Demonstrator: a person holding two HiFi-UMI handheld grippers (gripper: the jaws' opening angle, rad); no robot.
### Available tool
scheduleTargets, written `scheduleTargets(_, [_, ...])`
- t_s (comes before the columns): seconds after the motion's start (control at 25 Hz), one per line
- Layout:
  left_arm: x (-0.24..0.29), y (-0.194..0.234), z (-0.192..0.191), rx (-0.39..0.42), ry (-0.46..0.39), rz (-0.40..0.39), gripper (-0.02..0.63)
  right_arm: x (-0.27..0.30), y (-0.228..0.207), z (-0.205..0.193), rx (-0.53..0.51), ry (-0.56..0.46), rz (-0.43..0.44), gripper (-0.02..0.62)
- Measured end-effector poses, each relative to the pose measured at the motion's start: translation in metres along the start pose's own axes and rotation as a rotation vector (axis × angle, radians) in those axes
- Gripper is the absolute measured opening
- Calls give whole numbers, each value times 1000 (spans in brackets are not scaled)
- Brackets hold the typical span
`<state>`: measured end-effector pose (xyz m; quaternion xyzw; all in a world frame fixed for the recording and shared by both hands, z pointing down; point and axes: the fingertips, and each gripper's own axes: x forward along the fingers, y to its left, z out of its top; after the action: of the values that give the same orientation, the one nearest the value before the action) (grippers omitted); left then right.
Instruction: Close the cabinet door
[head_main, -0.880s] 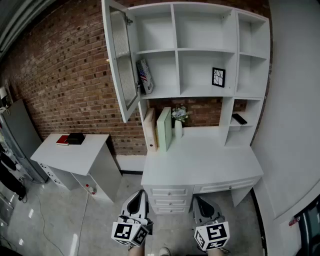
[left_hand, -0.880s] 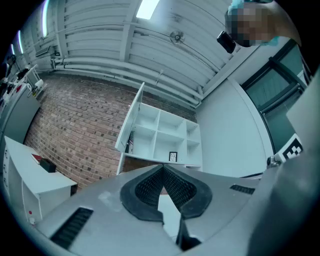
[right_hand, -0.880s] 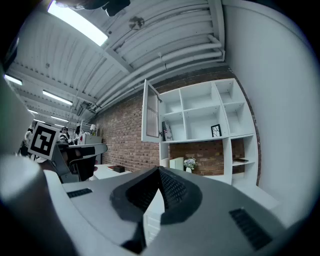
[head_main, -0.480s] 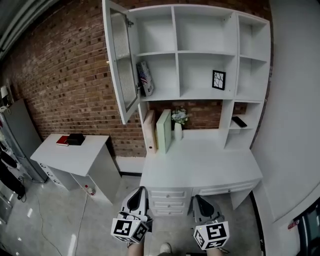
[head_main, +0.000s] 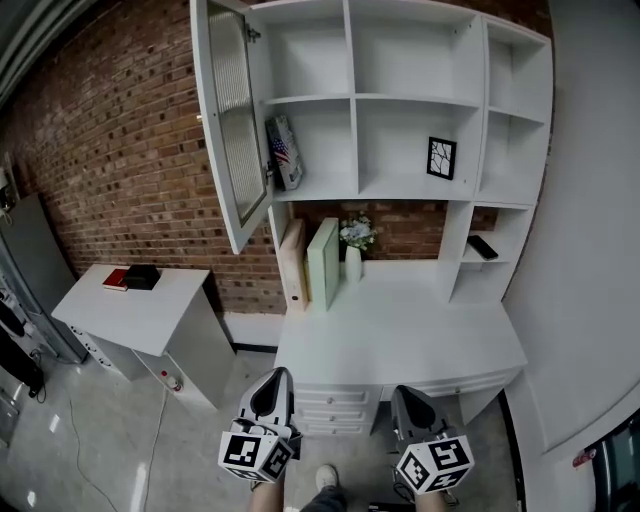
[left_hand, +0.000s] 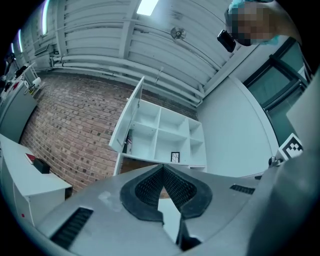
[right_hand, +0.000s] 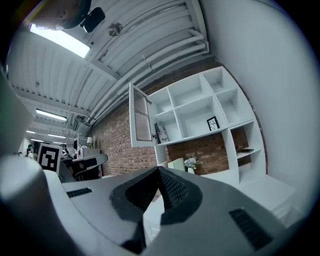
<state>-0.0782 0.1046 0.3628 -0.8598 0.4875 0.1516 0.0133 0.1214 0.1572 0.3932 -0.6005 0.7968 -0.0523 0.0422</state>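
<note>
Status: task not started, as far as the views show. The cabinet door (head_main: 232, 120) stands wide open, hinged on the far-left edge of the white shelf unit (head_main: 470, 120) and swung out toward the near left. All of the swing is left to do. Nothing touches the door.

Both claws are low at the near edge, well apart from the door and below the desk (head_main: 400, 335) front. Left gripper (head_main: 278, 374): jaws brought together at the tips, nothing between them. Right gripper (head_main: 404, 393): same, pads meeting, empty. Judgement: the left one sits nearer the door and would have to rise and reach far-left to push it.

Count, large to small:
- shelf unit: 1
- door: 1, open
- desk: 1
- side table (head_main: 150, 320): 1, left of the desk
- grippers: 2
- upright boards (head_main: 325, 262) on the desk: 2
- flag-printed item (head_main: 285, 152) on the shelf behind the door: 1
- framed picture (head_main: 441, 158): 1
- flower vase (head_main: 355, 248): 1
- dark flat item (head_main: 481, 246), lower right shelf: 1
</note>
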Motion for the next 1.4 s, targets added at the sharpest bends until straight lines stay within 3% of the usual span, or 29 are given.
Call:
scheduleTargets(0.44, [128,106,-37,-29,1,33,6,164,-38,-18,-128,115,-55,0])
scheduleTargets(0.8, [223,203,-50,-32,-44,72,6,304,-47,-9,-138,84,-44,0])
scheduleTargets(1.04, [253,238,-57,-51,-95,73,6,341,-44,-20,-174,99,-43,0])
scheduleTargets(1.4, [269,240,-57,-42,-104,38,6,356,-52,-19,-142,83,-70,0])
